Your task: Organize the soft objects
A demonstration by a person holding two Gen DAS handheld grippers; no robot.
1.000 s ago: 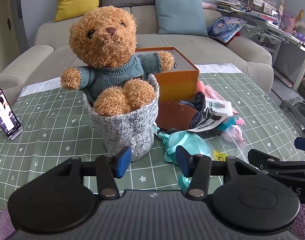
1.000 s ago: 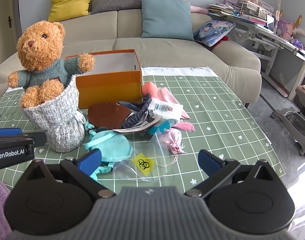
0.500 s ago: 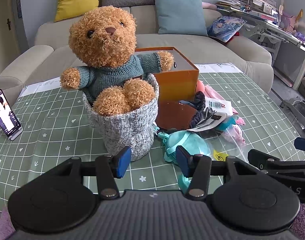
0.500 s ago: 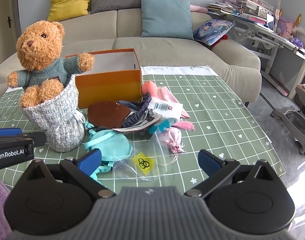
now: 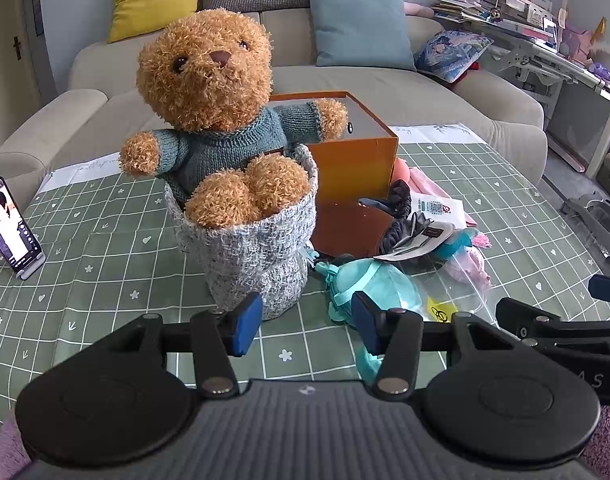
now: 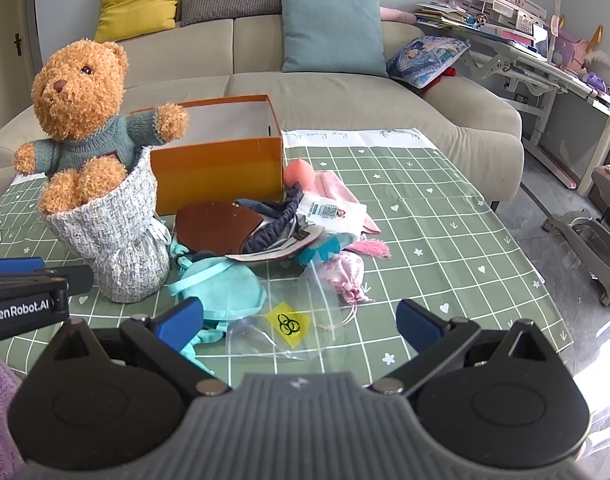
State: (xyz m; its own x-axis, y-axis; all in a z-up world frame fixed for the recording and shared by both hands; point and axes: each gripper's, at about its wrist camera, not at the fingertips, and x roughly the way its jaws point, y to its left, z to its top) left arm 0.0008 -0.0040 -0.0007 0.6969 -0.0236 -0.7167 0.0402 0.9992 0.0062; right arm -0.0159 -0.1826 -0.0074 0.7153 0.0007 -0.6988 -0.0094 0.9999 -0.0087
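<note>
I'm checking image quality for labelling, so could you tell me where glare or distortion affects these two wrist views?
Left wrist view: sharp; fisheye bends the sofa; sheen on the clear bag. Right wrist view: sharp too; sunlight blows out the floor at lower right; the table edge curves.

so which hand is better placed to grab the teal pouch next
Left. Its open gripper sits right by the teal pouch. The right gripper faces the clear bag, pouch off to its left.
</note>
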